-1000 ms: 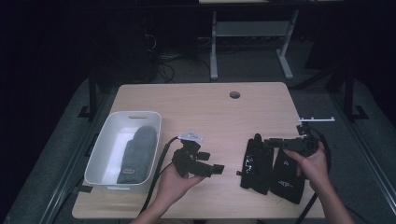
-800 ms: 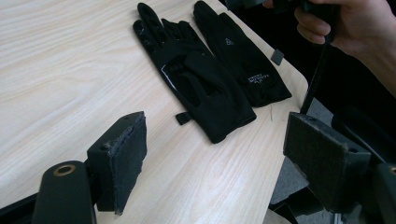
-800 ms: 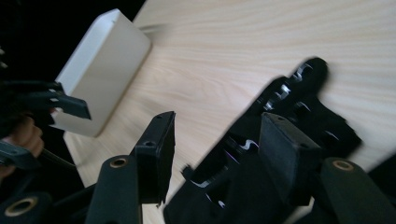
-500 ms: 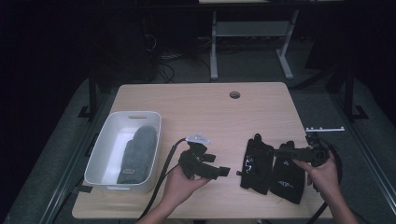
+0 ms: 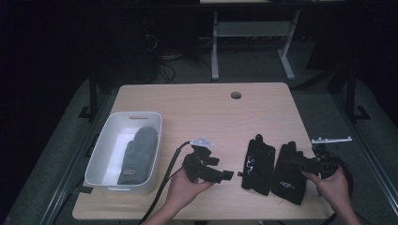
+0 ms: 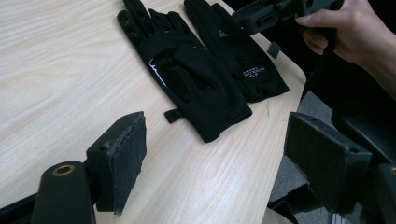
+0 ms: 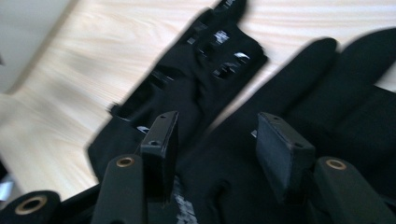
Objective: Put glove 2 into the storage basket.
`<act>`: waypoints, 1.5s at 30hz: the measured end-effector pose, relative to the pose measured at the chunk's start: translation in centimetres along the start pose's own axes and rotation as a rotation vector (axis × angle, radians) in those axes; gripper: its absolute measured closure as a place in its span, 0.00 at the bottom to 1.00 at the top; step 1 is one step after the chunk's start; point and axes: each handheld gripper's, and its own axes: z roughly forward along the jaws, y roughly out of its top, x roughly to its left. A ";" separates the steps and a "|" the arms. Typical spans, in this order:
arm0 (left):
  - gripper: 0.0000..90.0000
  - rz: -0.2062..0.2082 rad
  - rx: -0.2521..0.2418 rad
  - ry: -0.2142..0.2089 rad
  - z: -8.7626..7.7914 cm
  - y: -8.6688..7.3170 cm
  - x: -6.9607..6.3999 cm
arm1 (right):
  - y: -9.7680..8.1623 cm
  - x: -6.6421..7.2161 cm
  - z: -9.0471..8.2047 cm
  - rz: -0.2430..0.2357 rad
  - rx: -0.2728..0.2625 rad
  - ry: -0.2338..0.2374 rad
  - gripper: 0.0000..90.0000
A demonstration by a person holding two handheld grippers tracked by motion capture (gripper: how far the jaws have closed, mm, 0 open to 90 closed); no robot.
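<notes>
Pickup step: our right gripper (image 5: 294, 162) half-open, jaws just been closing, over right glove (image 5: 287, 174), nothing pinched yet; left gripper (image 5: 224, 176) spread, empty, at 9 o'clock of gloves. Next we lower, clamp fabric.

Two black fabric gloves on a pale wood-grain surface (image 6: 56, 60), seen past wide-spread fingers (image 6: 123, 156).

The left gripper (image 6: 224, 158) hangs over the surface's near edge with nothing between its padded fingers. Beyond it the left black glove (image 6: 187, 74) and the right black glove (image 6: 233, 46) lie flat side by side, touching. Above the right glove, a hand (image 6: 355, 32) holds the right gripper (image 6: 275, 11).
</notes>
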 end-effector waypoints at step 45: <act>0.24 0.002 0.023 -0.002 0.7 -0.4 -0.2 | -0.8 2.6 -0.4 -0.166 -0.020 -0.247 0.86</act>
